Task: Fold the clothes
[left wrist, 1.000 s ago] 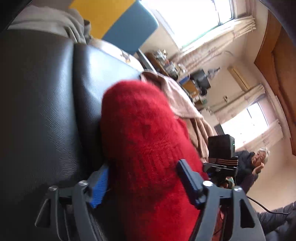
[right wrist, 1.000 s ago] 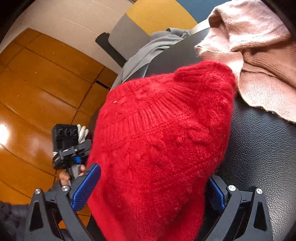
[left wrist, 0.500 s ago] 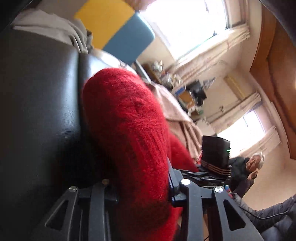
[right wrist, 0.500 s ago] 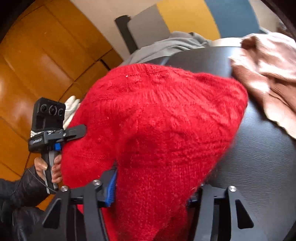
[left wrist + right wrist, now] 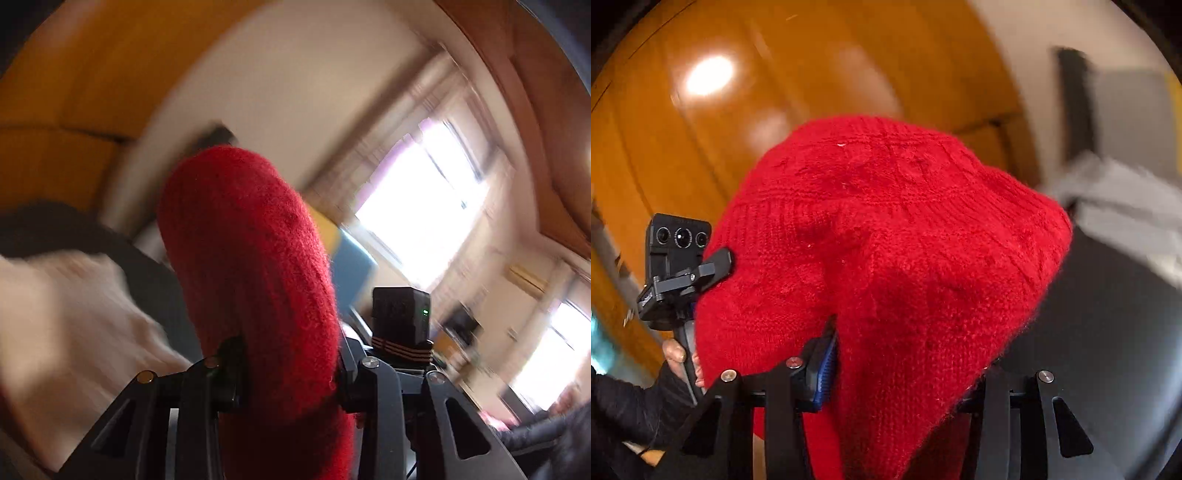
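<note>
A fluffy red knit sweater (image 5: 251, 258) fills the middle of both views. My left gripper (image 5: 288, 354) is shut on a fold of it, which stands up as a thick roll between the black fingers. My right gripper (image 5: 905, 369) is shut on another bunch of the red sweater (image 5: 886, 240), whose ribbed hem arches above the fingers. The sweater hangs off the black leather sofa (image 5: 1108, 332). In the right wrist view a hand (image 5: 677, 354) holds the other tool at the sweater's left edge.
A pale pinkish garment (image 5: 74, 314) lies blurred on the black sofa (image 5: 147, 266) to the left. A grey garment (image 5: 1126, 206) lies on the sofa's far right. Behind are an orange wooden wall (image 5: 775, 92) and bright windows (image 5: 417, 210).
Both grippers closed on the red sweater and raised it off the sofa. Both views swung upward toward the wall and windows, and the pink knit left the right wrist view.
</note>
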